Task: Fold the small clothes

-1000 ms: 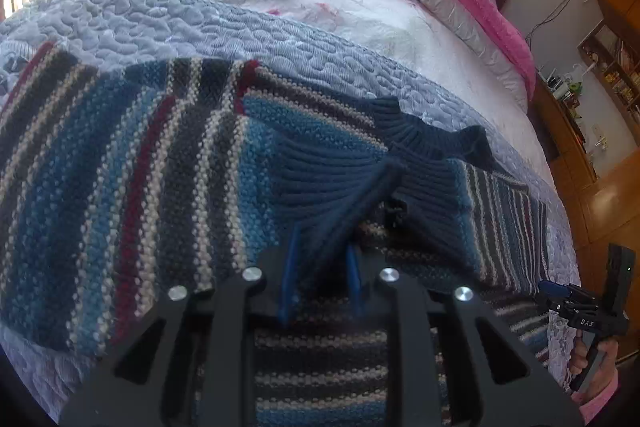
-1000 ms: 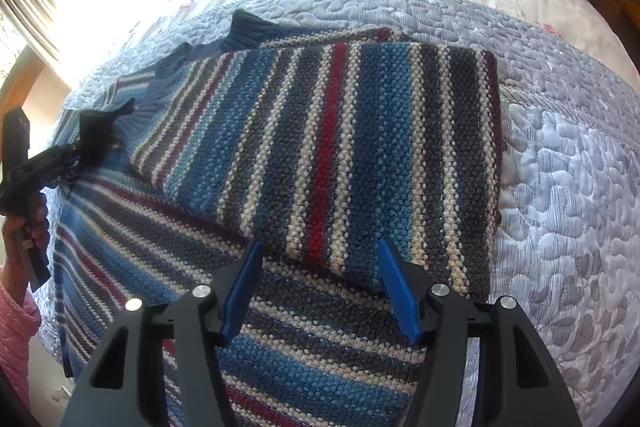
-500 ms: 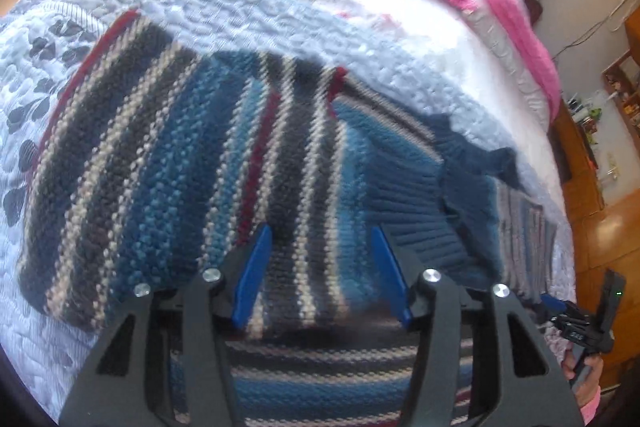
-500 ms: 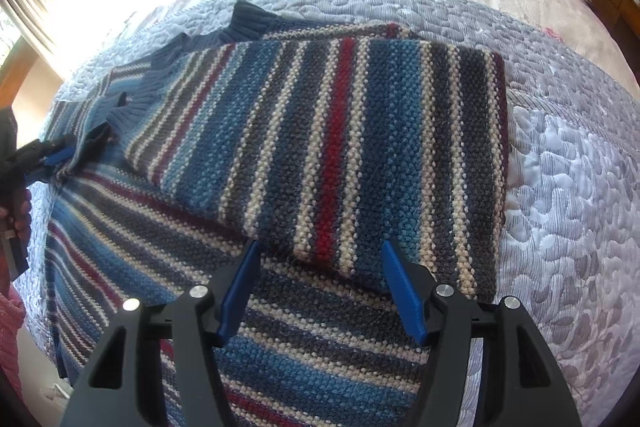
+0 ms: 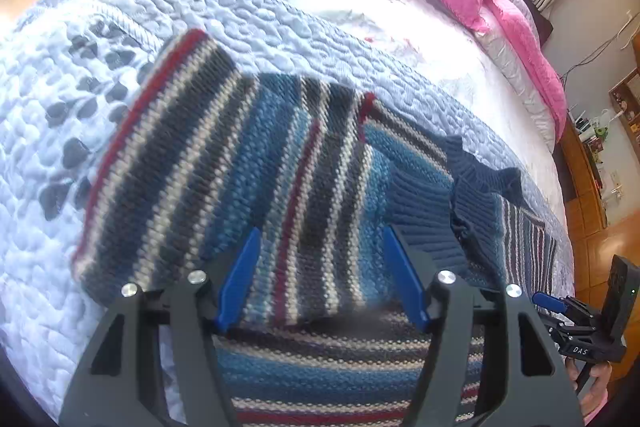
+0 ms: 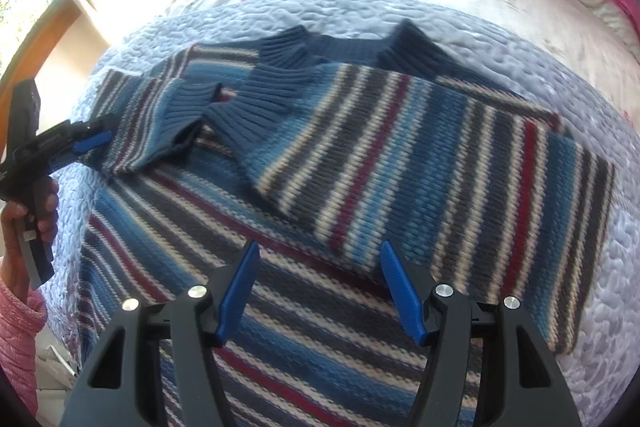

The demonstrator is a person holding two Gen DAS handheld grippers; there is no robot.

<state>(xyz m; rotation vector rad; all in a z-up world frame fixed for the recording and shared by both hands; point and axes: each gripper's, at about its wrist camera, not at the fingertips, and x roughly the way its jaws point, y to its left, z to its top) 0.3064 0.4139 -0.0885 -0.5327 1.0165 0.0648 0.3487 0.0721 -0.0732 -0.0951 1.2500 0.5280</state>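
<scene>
Striped knit sweater (image 6: pixel 360 163) lies flat on the quilted bedspread (image 6: pixel 600 75) of the bed, both sleeves already folded in across the chest so the ribbed cuffs (image 6: pixel 264 91) meet near the collar. Its long axis runs from that collar down toward the hem, which passes under the right gripper (image 6: pixel 320 291). This gripper hovers above the lower body of the sweater, its blue fingers (image 6: pixel 240 291) spread wide with nothing between them; the folded right sleeve lies just ahead of the fingertips. The left gripper (image 5: pixel 320 279) hangs over the same sleeve from the other side, likewise released and empty, with the cuffs ahead and to the right of its fingers (image 5: pixel 240 279). Judging by this layout, the next fold would bring hem toward collar, and the right gripper is nearer the hem.
</scene>
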